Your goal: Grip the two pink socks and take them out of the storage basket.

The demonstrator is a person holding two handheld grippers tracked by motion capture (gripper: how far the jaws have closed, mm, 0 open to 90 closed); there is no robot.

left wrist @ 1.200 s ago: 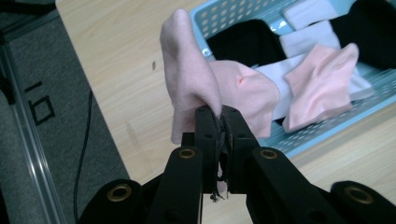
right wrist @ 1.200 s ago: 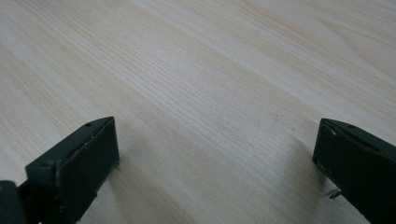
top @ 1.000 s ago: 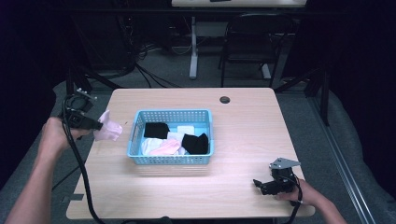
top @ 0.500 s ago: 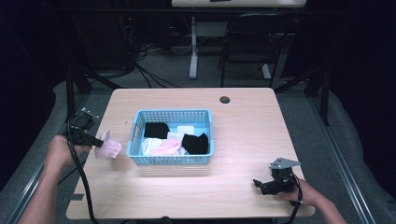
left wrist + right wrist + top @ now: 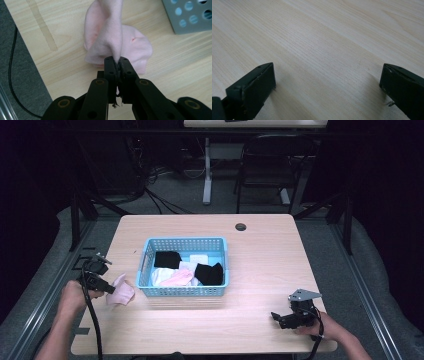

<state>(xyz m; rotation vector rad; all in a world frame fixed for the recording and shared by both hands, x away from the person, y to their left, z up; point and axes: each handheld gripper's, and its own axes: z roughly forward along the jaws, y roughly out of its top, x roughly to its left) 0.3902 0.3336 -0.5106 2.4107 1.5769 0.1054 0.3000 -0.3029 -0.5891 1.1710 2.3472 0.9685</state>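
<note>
A pale pink sock (image 5: 121,292) (image 5: 117,42) lies crumpled on the wooden table (image 5: 260,245) just left of the blue basket (image 5: 183,291). My left gripper (image 5: 111,290) (image 5: 116,60) is shut on a fold of that sock, with the cloth's lower part resting on the tabletop. Inside the basket lie black, white and pink socks (image 5: 176,278). Near the table's front right, my right gripper (image 5: 276,316) (image 5: 328,82) rests low over bare wood, its jaws wide open with nothing between them.
A round cable hole (image 5: 241,226) sits at the table's far edge. The basket's perforated corner (image 5: 190,15) is close to the right of the held sock. The table's left edge (image 5: 22,50) drops to grey floor with a black cable (image 5: 11,65). Chair and desk legs stand behind.
My left gripper has come down and nearer the front with the pink sock, which now touches the table. The right gripper has stayed where it was.
</note>
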